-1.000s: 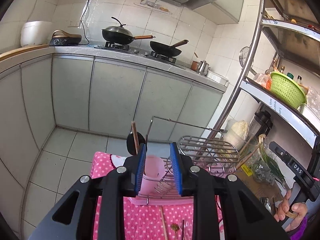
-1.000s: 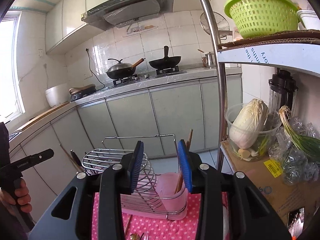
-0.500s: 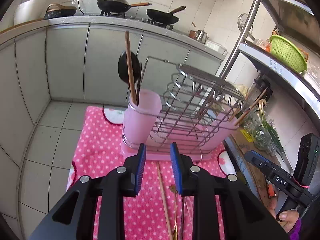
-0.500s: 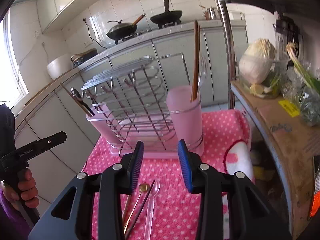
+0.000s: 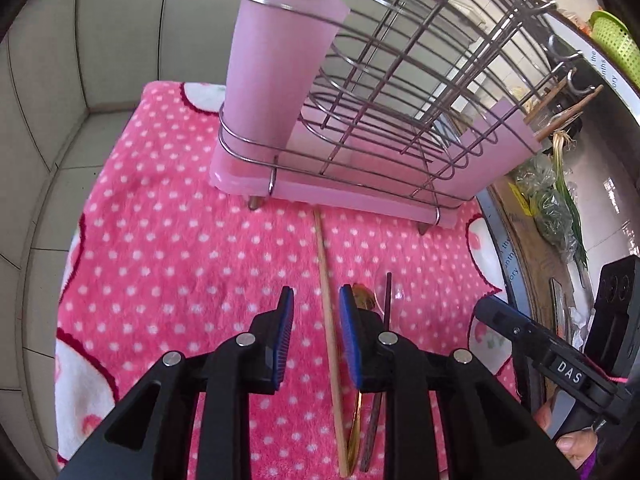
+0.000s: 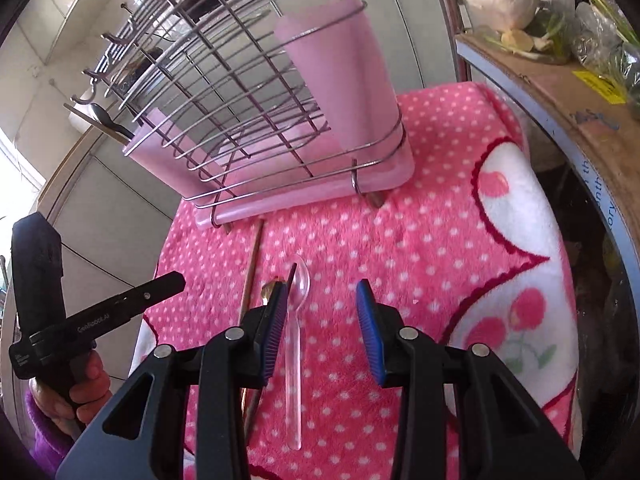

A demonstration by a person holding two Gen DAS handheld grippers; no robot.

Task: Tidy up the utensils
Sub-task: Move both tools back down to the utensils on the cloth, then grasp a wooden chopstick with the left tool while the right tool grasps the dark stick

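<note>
Pink fleece with white polka dots covers your surface [image 5: 168, 248], and at its far edge stands the wire dish rack [image 5: 400, 92] on its pink drip tray [image 5: 348, 192]. A pink utensil cup [image 5: 276, 68] sits in the rack's corner on your left tool's side, with handles rising out of its top, and a second pink cup [image 5: 504, 136] at the opposite end holds wooden sticks that lean outward. In front of the rack lie your loose utensils, close together and roughly parallel, pointing toward the tray: a long wooden chopstick [image 5: 328, 332], a gold spoon [image 5: 362, 300], a dark chopstick [image 5: 386, 300] and a clear plastic spoon [image 6: 296, 336]. Your left tool [image 5: 316, 312] hangs low over the fleece with its blue-padded fingers [image 5: 285, 332] spread apart; the wooden chopstick runs up through the gap, nearer the right-hand pad, and neither pad is touching it as far as the left wrist view shows. The gold spoon's bowl peeks out just past that right-hand pad. Your right tool [image 6: 322, 304] is likewise spread wide and holds nothing; the clear spoon lies on the cloth beneath it, close to its left finger, bowl toward the rack, while the dark chopstick's tip crosses the bowl's edge. From the right wrist view you can see your left hand [image 6: 76, 392] wrapped round its handle at the cloth's left border.
</note>
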